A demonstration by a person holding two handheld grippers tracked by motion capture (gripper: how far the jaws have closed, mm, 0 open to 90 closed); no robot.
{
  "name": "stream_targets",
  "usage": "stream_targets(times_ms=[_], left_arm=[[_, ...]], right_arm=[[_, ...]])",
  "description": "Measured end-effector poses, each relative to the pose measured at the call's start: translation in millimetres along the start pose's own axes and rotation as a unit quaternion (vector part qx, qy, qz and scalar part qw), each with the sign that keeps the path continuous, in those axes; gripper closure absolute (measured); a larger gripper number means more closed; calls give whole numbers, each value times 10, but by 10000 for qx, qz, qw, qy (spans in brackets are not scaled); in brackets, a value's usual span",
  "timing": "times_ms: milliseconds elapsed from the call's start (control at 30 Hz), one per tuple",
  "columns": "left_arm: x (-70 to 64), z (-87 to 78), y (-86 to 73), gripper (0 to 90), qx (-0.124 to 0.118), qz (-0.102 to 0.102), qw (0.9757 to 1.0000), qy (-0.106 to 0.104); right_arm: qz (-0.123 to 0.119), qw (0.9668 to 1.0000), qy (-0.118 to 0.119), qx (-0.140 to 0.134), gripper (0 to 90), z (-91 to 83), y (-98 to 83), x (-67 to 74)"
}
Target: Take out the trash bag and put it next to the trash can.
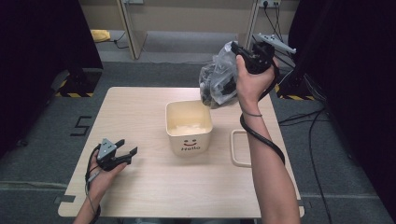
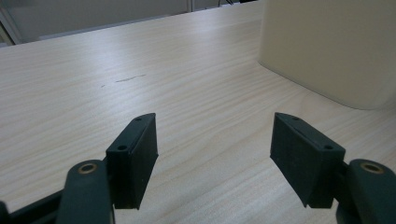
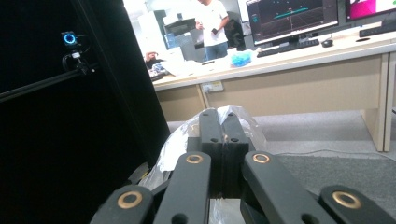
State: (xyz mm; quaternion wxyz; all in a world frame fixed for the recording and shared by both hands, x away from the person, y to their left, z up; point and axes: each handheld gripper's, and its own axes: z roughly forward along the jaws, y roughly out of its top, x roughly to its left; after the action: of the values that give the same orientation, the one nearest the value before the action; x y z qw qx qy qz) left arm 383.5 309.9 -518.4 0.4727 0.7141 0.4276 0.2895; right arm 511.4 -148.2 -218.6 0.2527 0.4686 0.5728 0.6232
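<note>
While the left tongs (image 1: 127, 154) rest low on the near left of the worktop (image 1: 154, 191), their two black jaws stand wide apart with nothing but bare wood between them. That worktop is pale, light-grained laminate with rounded corners. In the left gripper view the flat, ribbed pads (image 2: 133, 158) frame the wood grain, and a smooth cream wall of the tub (image 2: 327, 51) rises just ahead to one side. Farther in, near the middle of the worktop, this square tub (image 1: 189, 140) stands upright and open-topped, with a smiley face and the word "Hello" on its near wall and something pale inside. Just to its right a cream loop handle (image 1: 236, 148) lies flat on the wood. Above and beyond the tub's far right corner, the right tongs (image 1: 236, 48) are clamped tight on the top of a clear, crinkled plastic bag (image 1: 217, 79) holding dark pieces; the bag hangs in the air, clear of the tub. Beyond lie grey floor, black curtains and trailing cables (image 1: 313, 116).
</note>
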Motion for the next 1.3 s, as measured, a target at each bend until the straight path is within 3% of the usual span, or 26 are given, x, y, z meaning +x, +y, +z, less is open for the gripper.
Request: stream_targets(times_ms=[433, 1300], left_arm=[[-3, 1, 1, 314, 11, 19, 10000, -3], [-4, 2, 1, 314, 11, 26, 10000, -6]], right_arm=[[76, 9998, -155, 85, 900, 44, -56, -129], [274, 9963, -610, 531, 900, 204, -416, -517]])
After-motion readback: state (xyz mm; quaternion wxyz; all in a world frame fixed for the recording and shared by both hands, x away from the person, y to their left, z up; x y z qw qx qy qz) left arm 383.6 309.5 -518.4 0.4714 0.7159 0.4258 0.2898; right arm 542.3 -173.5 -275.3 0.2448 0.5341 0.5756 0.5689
